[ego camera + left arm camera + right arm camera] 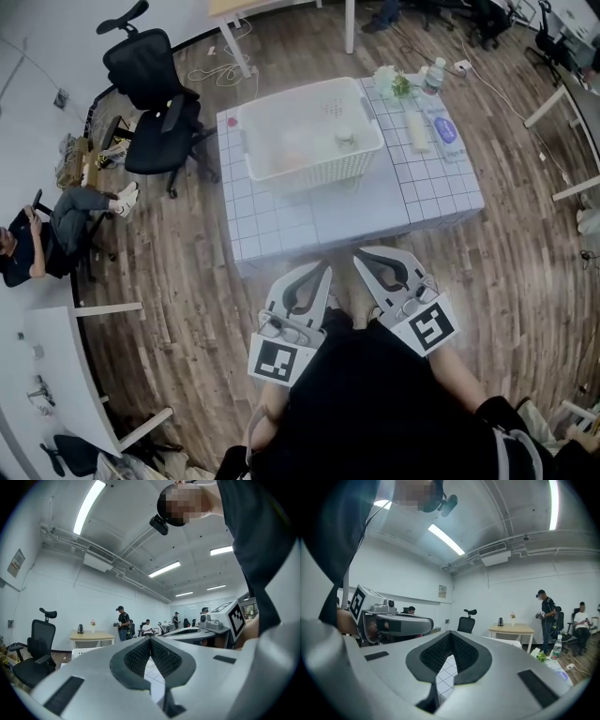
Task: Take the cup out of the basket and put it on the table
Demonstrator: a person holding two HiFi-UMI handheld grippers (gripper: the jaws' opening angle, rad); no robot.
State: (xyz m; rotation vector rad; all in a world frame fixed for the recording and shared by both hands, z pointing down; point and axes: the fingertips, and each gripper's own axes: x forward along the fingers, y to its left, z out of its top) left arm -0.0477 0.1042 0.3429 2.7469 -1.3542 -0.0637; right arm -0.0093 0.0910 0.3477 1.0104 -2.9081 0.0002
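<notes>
Wood floor (187, 281), white walls (61, 602), black office chair (155, 112).

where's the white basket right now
In the head view the white basket sits on the left part of the gridded table, toward its far edge, with the small plant and the bottle just off its right side.
</notes>
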